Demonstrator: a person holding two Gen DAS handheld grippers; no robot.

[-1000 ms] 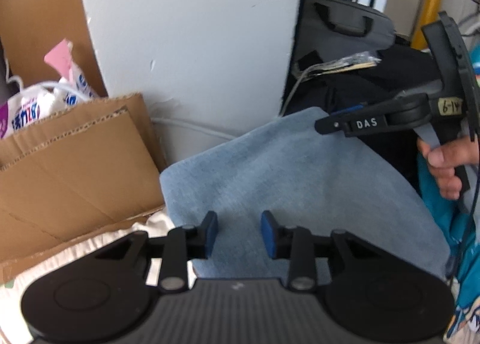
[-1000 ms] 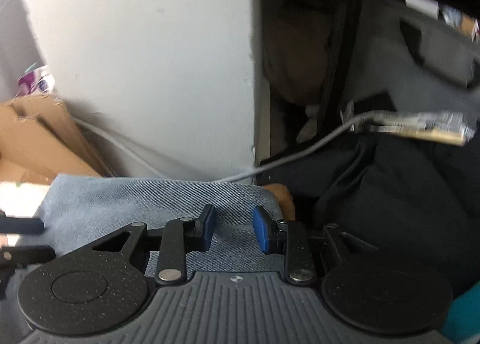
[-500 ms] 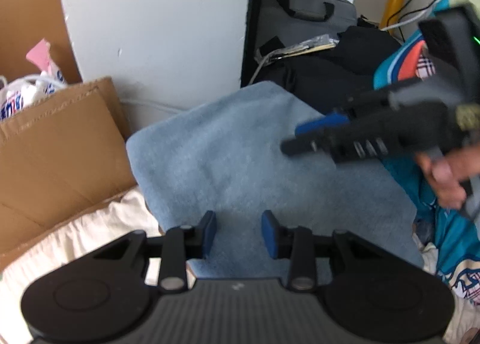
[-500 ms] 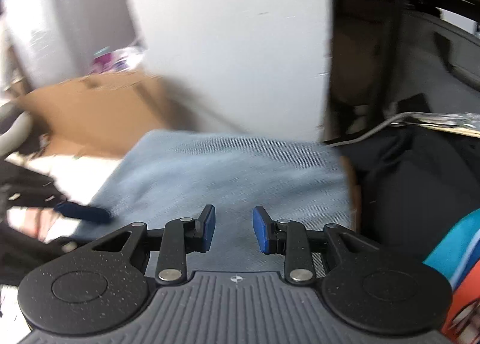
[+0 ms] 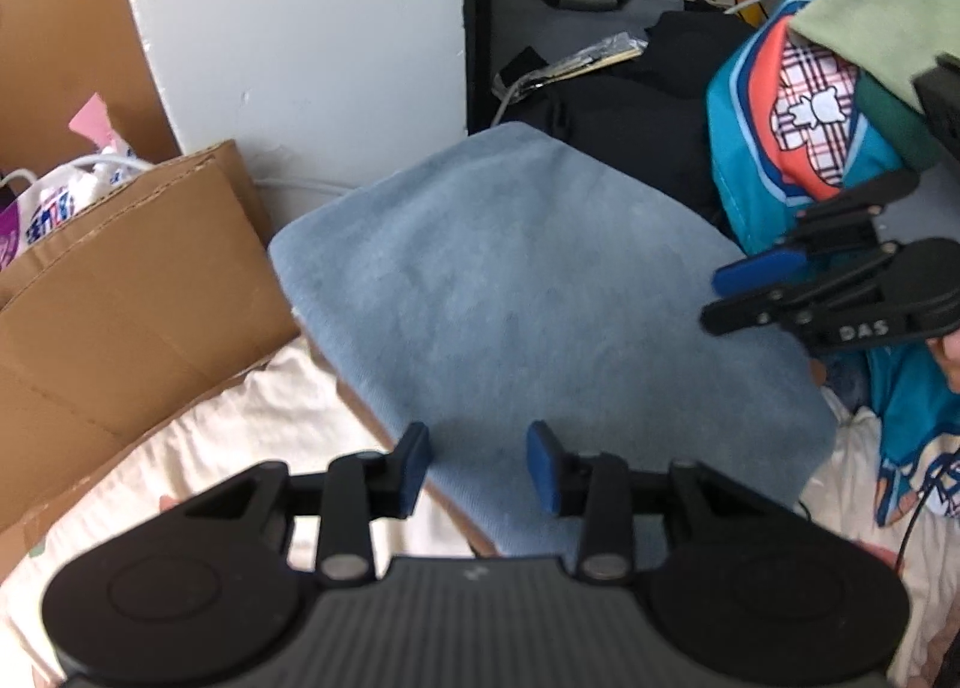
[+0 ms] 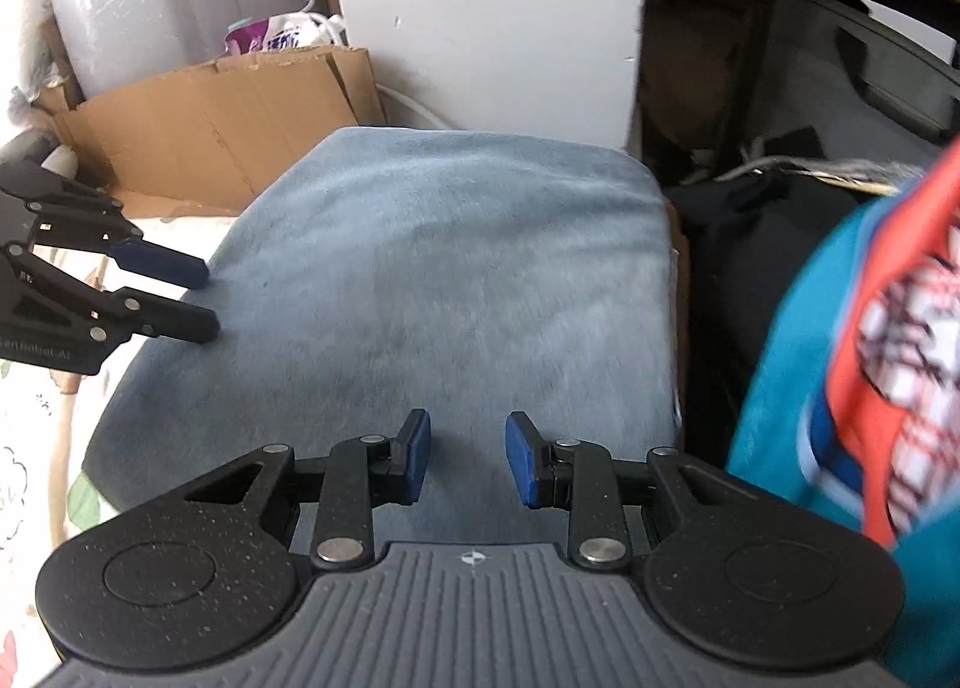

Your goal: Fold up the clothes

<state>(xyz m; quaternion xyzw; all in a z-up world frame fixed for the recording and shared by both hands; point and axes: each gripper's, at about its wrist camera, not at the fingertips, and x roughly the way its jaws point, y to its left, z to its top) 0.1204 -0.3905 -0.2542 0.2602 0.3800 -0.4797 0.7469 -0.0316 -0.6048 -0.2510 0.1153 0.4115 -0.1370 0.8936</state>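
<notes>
Left gripper part open, nothing between the blue pads; jaws have just been opening a bit more, hovering over the near edge of the folded cloth. Right gripper also part open and empty, above the cloth's near end; neither looks to touch it, but contact is hard to tell. Each gripper shows in the other's view, left at the cloth's left edge, right at its right edge. Cloth lies centre frame as a neat rounded rectangle, light blue, denim-like weave with a soft nap, folded into several layers. It rests on something brown, a sliver of which shows under its left edge, beside a cream sheet. Judgement: soft and limp, light to medium weight, not slippery, not fragile; stacked layers will sag and slide apart if lifted by one point. Best hold is a pinch through all layers at two near corners or along one edge, one gripper per side. Further out: corrugated cardboard, stiff, flat and creased, on the left; white wall, smooth, behind; dark bags to the rear right; a pile of unfolded clothes on the right, teal with orange and plaid print, crumpled, probably the next to fold.
</notes>
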